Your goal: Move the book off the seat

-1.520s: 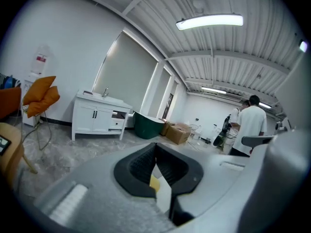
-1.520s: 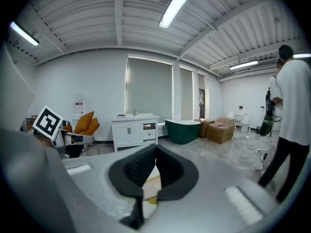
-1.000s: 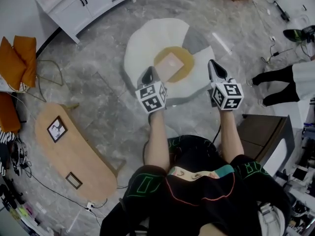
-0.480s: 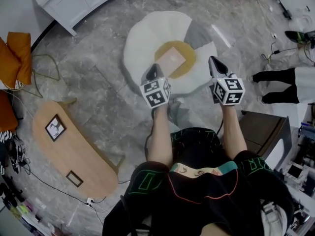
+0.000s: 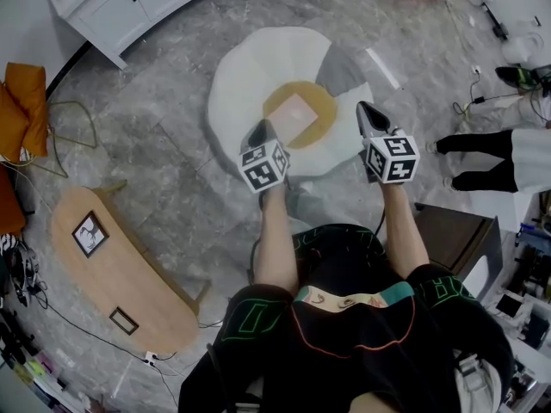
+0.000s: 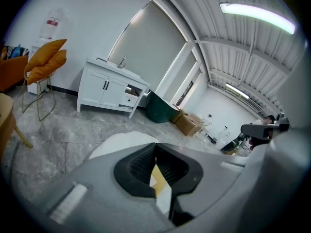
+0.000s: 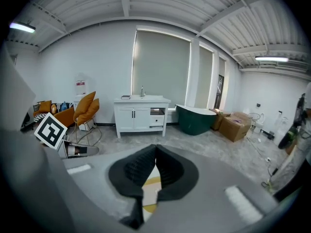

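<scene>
Pale square book (image 5: 295,114) on round mustard cushion (image 5: 325,110), white seat (image 5: 248,74), left gripper (image 5: 258,132) and right gripper (image 5: 368,115) closed (empty)

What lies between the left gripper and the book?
Nothing stands there. In the head view, only the yellow pad of the seat shows between the left gripper and the book.

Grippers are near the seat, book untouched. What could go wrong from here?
1. The left gripper and right gripper are both shut; unless opened, they would likely shove the book rather than grip it.
2. The book lies flat on the yellow cushion of the seat, so a jaw may slide it or pinch cushion as well.
</scene>
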A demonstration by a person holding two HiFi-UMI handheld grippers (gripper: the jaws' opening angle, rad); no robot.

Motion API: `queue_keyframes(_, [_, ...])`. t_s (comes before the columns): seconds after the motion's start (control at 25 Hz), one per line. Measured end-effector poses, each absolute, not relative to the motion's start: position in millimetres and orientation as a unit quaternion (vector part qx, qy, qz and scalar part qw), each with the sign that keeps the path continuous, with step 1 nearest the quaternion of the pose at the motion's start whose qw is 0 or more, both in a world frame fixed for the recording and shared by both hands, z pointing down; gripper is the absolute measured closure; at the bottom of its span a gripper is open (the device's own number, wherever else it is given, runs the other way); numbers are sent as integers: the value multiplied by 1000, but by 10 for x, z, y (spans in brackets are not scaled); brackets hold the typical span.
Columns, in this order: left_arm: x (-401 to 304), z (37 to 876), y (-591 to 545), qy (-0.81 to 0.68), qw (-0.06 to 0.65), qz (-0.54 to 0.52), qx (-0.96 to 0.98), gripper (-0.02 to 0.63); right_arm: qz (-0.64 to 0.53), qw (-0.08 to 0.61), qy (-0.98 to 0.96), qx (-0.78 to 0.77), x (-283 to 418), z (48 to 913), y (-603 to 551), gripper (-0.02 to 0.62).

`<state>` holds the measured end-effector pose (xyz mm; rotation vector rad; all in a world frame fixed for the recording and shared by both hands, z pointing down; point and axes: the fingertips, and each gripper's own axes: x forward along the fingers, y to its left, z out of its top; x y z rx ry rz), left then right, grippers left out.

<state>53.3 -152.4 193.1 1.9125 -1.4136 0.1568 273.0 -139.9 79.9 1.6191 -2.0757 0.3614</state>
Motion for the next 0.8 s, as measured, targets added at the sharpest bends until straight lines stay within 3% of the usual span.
queue_keyframes(0.44, [1146,2213,-1609,-546,393,70,737,595,182,252,-773,553,3222,1293,-1790,592])
queue_keyframes(0.8, [1366,3030,-1193,-539,445,128,704,595,260,298,-786,475,3271,2439,-1796,592])
